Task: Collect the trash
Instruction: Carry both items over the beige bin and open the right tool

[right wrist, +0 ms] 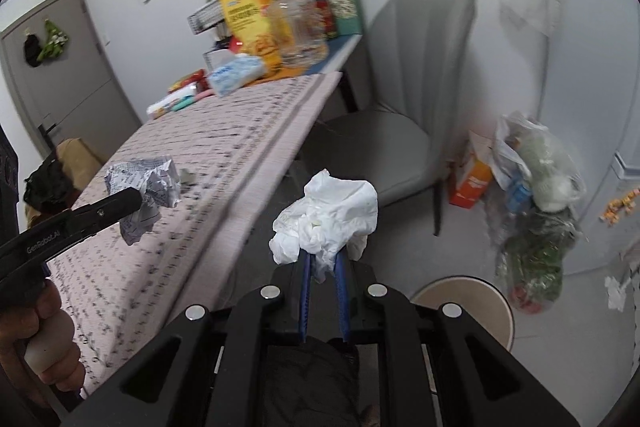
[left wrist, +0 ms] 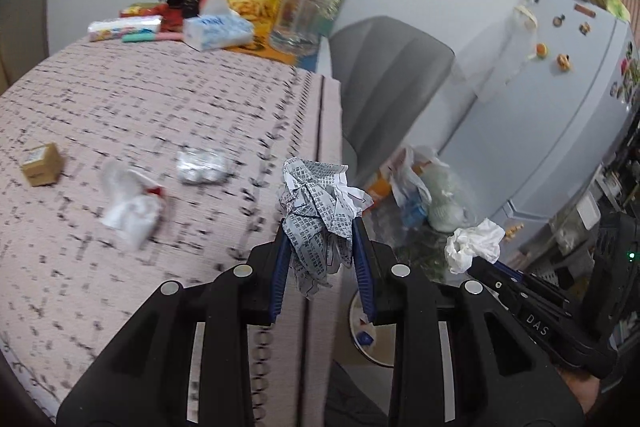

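My left gripper (left wrist: 320,227) is shut on a crumpled printed paper (left wrist: 316,211) and holds it over the table's right edge; it also shows in the right wrist view (right wrist: 146,187). My right gripper (right wrist: 322,259) is shut on a crumpled white tissue (right wrist: 328,215), held off the table above the floor; the tissue shows in the left wrist view (left wrist: 474,243). On the pink tablecloth (left wrist: 160,107) lie a white plastic wrapper (left wrist: 130,211), a silver blister pack (left wrist: 202,167) and a small cardboard box (left wrist: 40,165). A round beige bin (right wrist: 472,307) stands on the floor below my right gripper.
A grey chair (right wrist: 408,99) stands by the table's right side. Snack bags, a tissue pack (left wrist: 218,31) and a glass jar (left wrist: 304,15) crowd the table's far end. Plastic bags of refuse (right wrist: 536,195) lean by the white fridge (left wrist: 560,87).
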The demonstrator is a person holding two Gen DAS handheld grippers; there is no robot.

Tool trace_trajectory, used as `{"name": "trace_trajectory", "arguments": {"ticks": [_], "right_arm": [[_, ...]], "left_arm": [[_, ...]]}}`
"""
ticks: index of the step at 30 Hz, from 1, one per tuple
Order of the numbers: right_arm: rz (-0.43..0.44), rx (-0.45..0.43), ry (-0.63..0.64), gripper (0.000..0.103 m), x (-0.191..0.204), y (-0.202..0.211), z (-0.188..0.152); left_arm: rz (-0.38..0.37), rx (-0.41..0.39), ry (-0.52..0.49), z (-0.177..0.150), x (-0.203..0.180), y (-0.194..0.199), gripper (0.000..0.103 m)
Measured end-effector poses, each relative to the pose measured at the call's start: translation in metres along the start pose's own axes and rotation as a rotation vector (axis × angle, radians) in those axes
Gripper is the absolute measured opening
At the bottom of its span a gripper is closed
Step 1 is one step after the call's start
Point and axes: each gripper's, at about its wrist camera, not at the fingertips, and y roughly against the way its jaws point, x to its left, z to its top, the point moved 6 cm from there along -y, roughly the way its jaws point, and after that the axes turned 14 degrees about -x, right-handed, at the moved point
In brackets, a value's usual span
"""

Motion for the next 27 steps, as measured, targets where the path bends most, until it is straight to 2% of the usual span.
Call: {"name": "trace_trajectory", "arguments": {"ticks": [6,17,27], "right_arm": [[-0.061,0.022,-0.052,0.012,-0.044,-0.006,-0.017],[-0.149,0.074,-0.147,0.013,-0.123,-0.020,-0.058],[-0.167,0.109,-0.212,0.014,-0.168,-0.039,-0.084]], "left_arm": [[-0.035,0.071,-0.029,-0.019,-0.031,-0.030,0.030],[-0.031,0.206,-0.054,-0.063,-0.072,-0.088,0.030],[-0.042,0.278,-0.104,-0.093,-0.104,-0.117,0.030]]}}
